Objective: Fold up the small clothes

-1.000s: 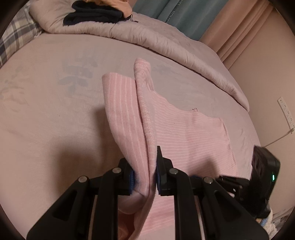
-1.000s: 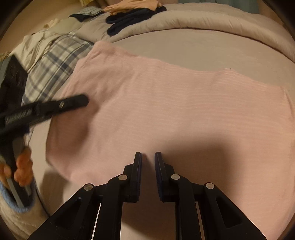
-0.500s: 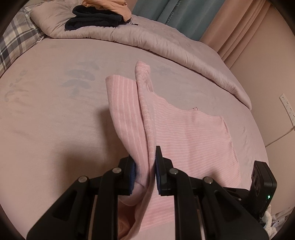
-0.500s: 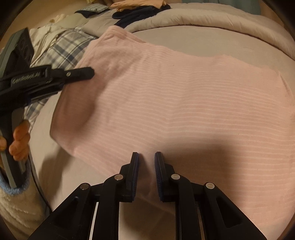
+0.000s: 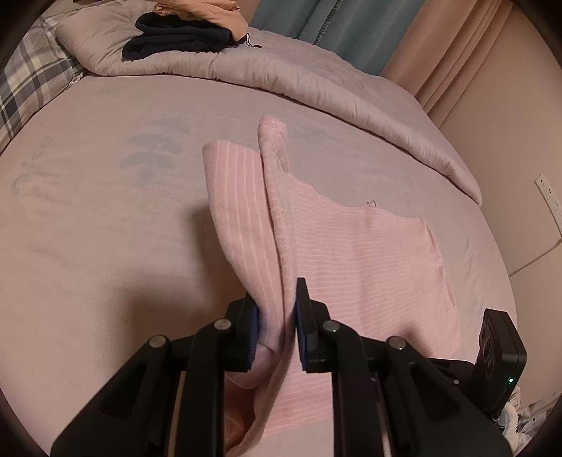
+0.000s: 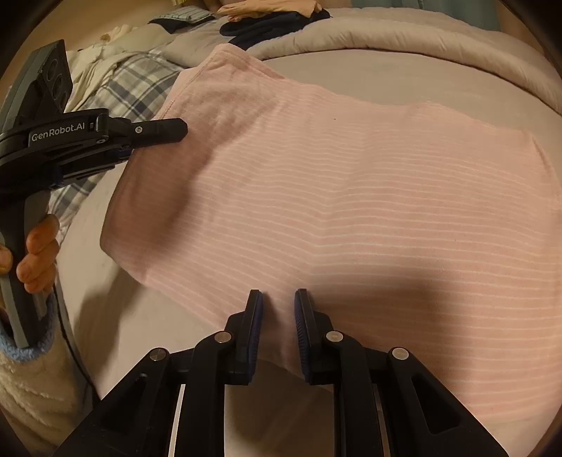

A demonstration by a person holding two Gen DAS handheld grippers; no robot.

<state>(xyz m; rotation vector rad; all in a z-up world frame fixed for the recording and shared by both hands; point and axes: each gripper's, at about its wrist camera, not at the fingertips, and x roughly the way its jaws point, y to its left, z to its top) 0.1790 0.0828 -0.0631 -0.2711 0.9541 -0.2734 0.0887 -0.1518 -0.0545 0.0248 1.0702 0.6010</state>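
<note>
A pink striped top lies spread on the bed. My left gripper is shut on the top's left side edge and holds it lifted, so a fold of fabric stands up from the bed. The top also fills the right wrist view. My right gripper sits at the top's near hem with the fabric edge between its narrowly parted fingers; whether the pads pinch it is unclear. The left gripper also shows in the right wrist view, at the top's left edge.
A rolled pinkish duvet runs along the far side of the bed, with dark and orange clothes on it. A plaid pillow lies at the left. A wall with a socket is on the right.
The right gripper has moved forward onto the top's near hem, which now lies between its fingers. The left gripper has kept its hold on the lifted edge.
</note>
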